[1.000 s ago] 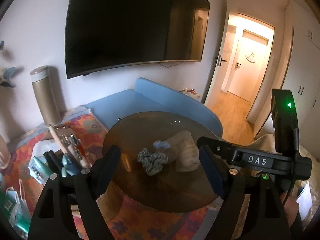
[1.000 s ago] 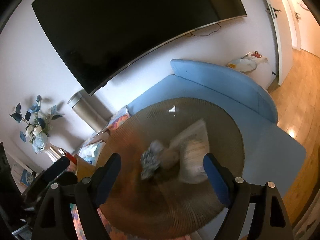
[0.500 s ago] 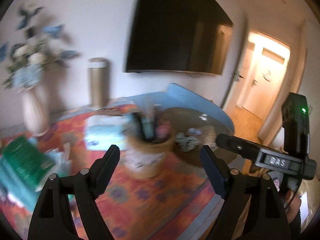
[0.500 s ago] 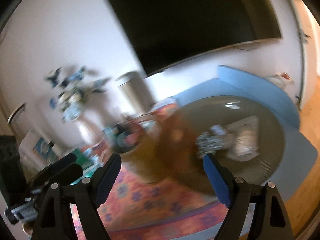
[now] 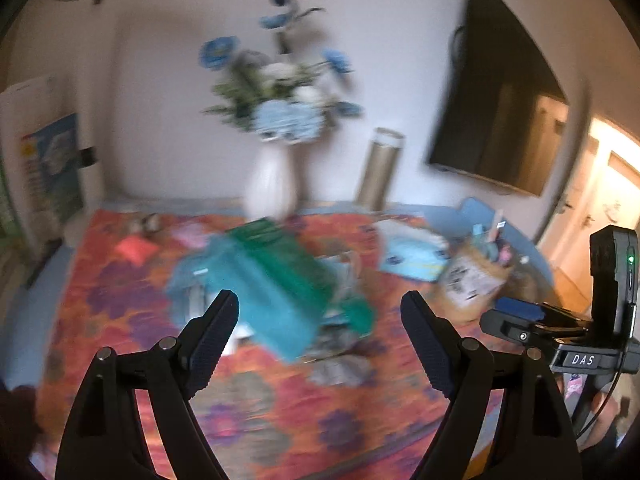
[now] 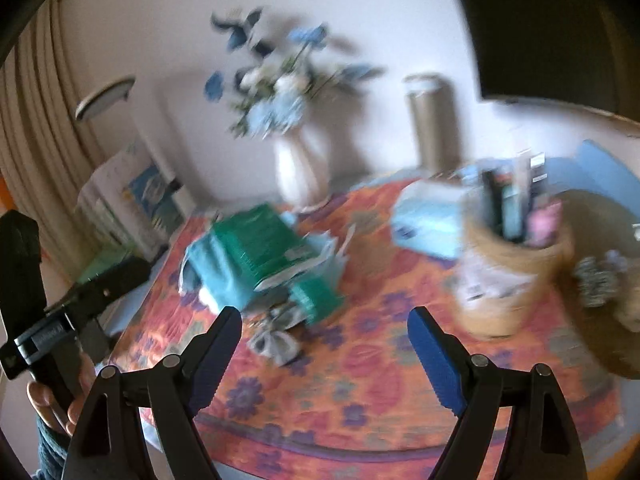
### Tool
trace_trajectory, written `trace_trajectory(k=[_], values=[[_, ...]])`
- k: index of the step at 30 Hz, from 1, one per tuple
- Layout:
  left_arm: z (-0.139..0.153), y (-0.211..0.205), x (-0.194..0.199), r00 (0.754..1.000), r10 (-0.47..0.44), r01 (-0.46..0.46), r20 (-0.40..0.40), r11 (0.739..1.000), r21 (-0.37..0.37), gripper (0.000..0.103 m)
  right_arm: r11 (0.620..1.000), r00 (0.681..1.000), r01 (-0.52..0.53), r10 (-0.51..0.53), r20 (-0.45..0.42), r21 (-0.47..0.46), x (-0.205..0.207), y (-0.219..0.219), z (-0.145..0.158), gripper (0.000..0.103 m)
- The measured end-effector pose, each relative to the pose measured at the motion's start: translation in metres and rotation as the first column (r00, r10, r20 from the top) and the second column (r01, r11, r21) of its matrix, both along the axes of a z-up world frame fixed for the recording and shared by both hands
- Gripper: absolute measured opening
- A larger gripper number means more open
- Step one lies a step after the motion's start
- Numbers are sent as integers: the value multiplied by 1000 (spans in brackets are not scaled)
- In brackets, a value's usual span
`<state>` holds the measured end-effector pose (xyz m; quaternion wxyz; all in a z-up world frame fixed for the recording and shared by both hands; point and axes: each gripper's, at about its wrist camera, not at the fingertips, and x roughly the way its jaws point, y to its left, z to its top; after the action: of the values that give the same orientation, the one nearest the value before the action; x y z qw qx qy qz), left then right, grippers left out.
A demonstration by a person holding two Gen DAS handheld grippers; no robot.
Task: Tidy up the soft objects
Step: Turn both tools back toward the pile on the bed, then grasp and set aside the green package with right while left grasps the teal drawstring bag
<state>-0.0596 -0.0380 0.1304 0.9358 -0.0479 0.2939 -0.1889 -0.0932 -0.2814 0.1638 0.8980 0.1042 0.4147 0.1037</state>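
Note:
A grey patterned fabric bow point(image 6: 276, 344) lies on the orange floral tablecloth point(image 6: 360, 380), just beyond my open right gripper point(image 6: 325, 320) and slightly left of its middle. Behind the bow sits a blurred pile of teal cloth point(image 6: 216, 276) under a green packet point(image 6: 260, 244). In the left wrist view the same bow point(image 5: 340, 370) lies ahead of my open left gripper point(image 5: 320, 308), with the teal cloth point(image 5: 264, 304) just beyond the fingertips. Nothing is between either pair of jaws. A grey scrunchie point(image 6: 596, 278) rests on a brown round tray point(image 6: 600, 340) at far right.
A woven basket point(image 6: 508, 292) of pens stands right of the pile, with a light blue packet point(image 6: 424, 224) behind it. At the wall stand a white vase point(image 6: 298, 172) of flowers and a gold flask point(image 6: 430, 128). A hand point(image 6: 56, 396) grips the other tool at left.
Both views have swung left, away from the brown tray with the scrunchie and over to the floral cloth and teal pile. Both grippers stayed open and empty.

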Motion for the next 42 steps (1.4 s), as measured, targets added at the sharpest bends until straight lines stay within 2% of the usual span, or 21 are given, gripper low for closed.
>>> trace_trajectory(k=[6, 11, 16, 20, 22, 25, 29, 30, 32, 33, 34, 36, 37, 39, 40, 42], values=[[-33, 51, 13, 994, 67, -71, -87, 997, -35, 82, 998, 991, -70, 70, -110, 9, 23, 40, -40, 84], [-59, 59, 28, 986, 21, -39, -167, 994, -107, 81, 995, 979, -102, 99, -175, -4, 33, 62, -66, 84], [-68, 42, 42, 981, -25, -2, -190, 990, -139, 80, 992, 981, -111, 101, -165, -53, 46, 70, -65, 84], [-71, 32, 57, 981, -16, -12, -192, 990, -143, 78, 990, 985, -118, 107, -133, -81, 67, 71, -54, 84], [-74, 33, 69, 979, -1, -35, -204, 985, -171, 65, 987, 985, -133, 122, -125, -88, 80, 74, -50, 84], [-81, 37, 92, 971, 17, -68, -239, 976, -209, 54, 975, 973, -195, 180, -146, -102, 101, 86, -54, 84], [-87, 38, 103, 974, -6, -53, -227, 966, -253, 51, 951, 967, -239, 213, -142, -198, 119, 106, -63, 84], [-88, 40, 103, 977, -3, -56, -214, 962, -269, 48, 948, 965, -248, 224, -137, -199, 123, 108, -64, 84], [-91, 45, 106, 977, -72, 0, -198, 939, -345, 48, 942, 960, -267, 243, -139, -201, 131, 112, -69, 84], [-93, 46, 107, 977, -78, 2, -199, 934, -358, 48, 941, 957, -275, 249, -149, -198, 136, 114, -72, 84], [-92, 46, 107, 978, -74, -1, -196, 934, -359, 48, 940, 954, -284, 256, -158, -191, 139, 115, -75, 81], [-92, 45, 109, 977, -82, 8, -195, 935, -355, 48, 938, 950, -300, 275, -150, -172, 142, 116, -79, 69], [-93, 44, 110, 976, -85, 9, -199, 935, -353, 48, 940, 946, -310, 290, -146, -143, 143, 116, -80, 57], [-93, 40, 111, 975, -89, 14, -203, 940, -342, 48, 946, 941, -320, 310, -135, -58, 141, 111, -80, 49], [-93, 37, 111, 974, -96, 22, -206, 942, -334, 32, 948, 942, -318, 312, -123, -33, 138, 106, -79, 41], [-90, 30, 107, 977, -99, 41, -191, 956, -289, 19, 951, 946, -307, 310, -98, 39, 130, 93, -80, 33]])
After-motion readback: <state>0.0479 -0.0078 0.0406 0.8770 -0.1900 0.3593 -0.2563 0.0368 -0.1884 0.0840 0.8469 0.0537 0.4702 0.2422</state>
